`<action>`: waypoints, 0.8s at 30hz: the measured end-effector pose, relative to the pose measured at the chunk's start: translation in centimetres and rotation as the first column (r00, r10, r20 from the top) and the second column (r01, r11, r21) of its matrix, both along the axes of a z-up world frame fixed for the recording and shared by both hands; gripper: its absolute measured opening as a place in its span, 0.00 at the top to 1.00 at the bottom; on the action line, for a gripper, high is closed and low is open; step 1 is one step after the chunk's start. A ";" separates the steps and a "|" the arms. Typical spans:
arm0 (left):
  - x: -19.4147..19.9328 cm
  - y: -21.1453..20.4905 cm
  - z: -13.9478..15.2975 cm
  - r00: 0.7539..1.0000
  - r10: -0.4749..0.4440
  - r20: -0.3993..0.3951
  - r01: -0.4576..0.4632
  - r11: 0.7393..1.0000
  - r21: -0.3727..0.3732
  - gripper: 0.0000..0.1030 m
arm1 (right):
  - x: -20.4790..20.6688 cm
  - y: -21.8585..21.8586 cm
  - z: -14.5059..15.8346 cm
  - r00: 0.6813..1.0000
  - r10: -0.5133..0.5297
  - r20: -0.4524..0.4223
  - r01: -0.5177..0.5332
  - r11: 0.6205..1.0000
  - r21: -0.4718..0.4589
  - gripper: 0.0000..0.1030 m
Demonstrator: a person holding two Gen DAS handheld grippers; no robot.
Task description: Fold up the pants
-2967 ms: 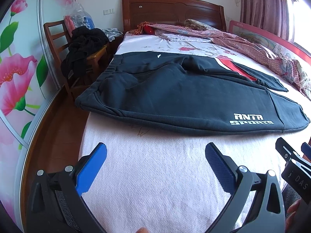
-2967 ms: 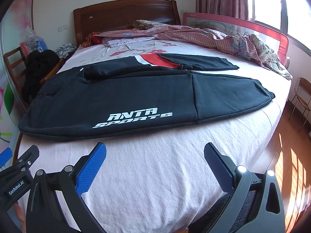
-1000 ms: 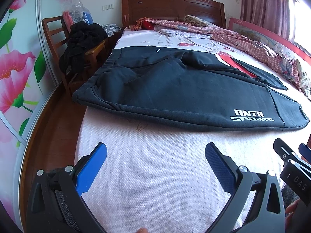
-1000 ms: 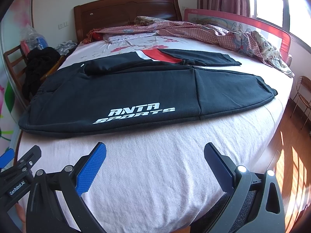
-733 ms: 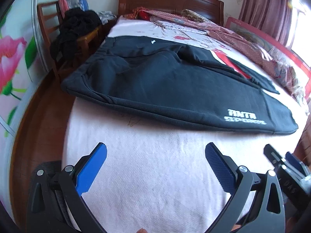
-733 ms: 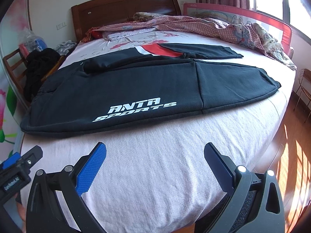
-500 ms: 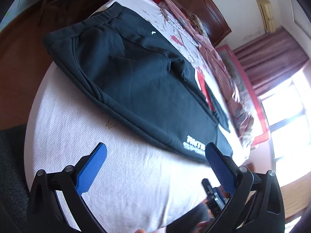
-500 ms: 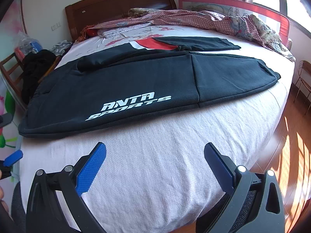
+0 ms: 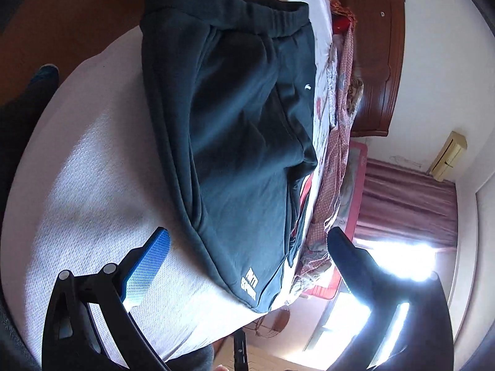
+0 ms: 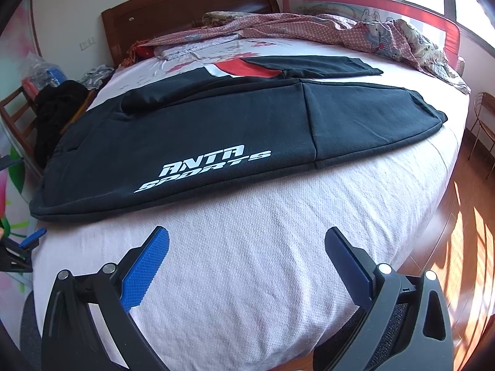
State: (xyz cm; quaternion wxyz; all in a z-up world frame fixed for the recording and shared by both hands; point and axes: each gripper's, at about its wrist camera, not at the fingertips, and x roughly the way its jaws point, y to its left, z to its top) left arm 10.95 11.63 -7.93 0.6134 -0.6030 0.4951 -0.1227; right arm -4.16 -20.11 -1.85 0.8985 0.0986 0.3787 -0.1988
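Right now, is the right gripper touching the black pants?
Apart. The right wrist view shows bare white bedspread between the open right gripper and the black pants.

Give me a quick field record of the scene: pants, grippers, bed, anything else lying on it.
pants: dark, spread flat across the bed, not yet folded; white ANTA SPORTS print up
left gripper: open, empty, camera rolled sideways, above the near edge of the pants
right gripper: open, empty, over bare sheet
bed: white textured sheet
quilt: pink patterned, bunched along the far side
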 end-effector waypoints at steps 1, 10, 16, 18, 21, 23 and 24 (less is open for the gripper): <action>0.3 -0.1 -0.3 1.000 0.018 -0.019 -0.018 1.000 0.001 0.02 | 0.0 0.0 0.0 1.000 0.002 0.001 -0.002 1.000 -0.002 0.03; 2.5 -0.2 -0.4 0.995 0.096 -0.036 -0.098 0.995 -0.034 0.08 | 0.2 0.4 -0.4 0.999 0.026 -0.019 -0.027 1.000 -0.002 0.03; 2.8 0.4 -1.2 0.992 0.060 -0.107 -0.051 0.995 0.084 0.86 | 0.6 0.8 -0.7 0.999 0.042 -0.033 -0.042 0.999 -0.005 0.03; 2.4 0.8 -2.1 0.990 0.079 -0.112 -0.074 0.996 0.049 0.91 | 0.6 0.8 -0.8 0.998 0.045 -0.034 -0.045 0.999 -0.006 0.03; 1.7 0.8 -2.1 0.992 0.095 -0.086 -0.092 0.995 0.044 0.92 | 0.5 0.6 -0.7 0.999 0.044 -0.028 -0.043 0.999 0.010 0.03; 1.2 0.9 -1.3 0.994 0.093 -0.049 -0.092 0.995 0.025 0.93 | 0.4 -0.6 -0.5 1.000 0.024 -0.012 -0.023 0.995 0.100 0.03; 0.9 0.9 -0.8 0.996 0.086 -0.028 -0.086 0.996 0.019 0.93 | 0.2 -1.5 -0.4 1.000 0.020 0.001 -0.020 0.982 0.186 0.03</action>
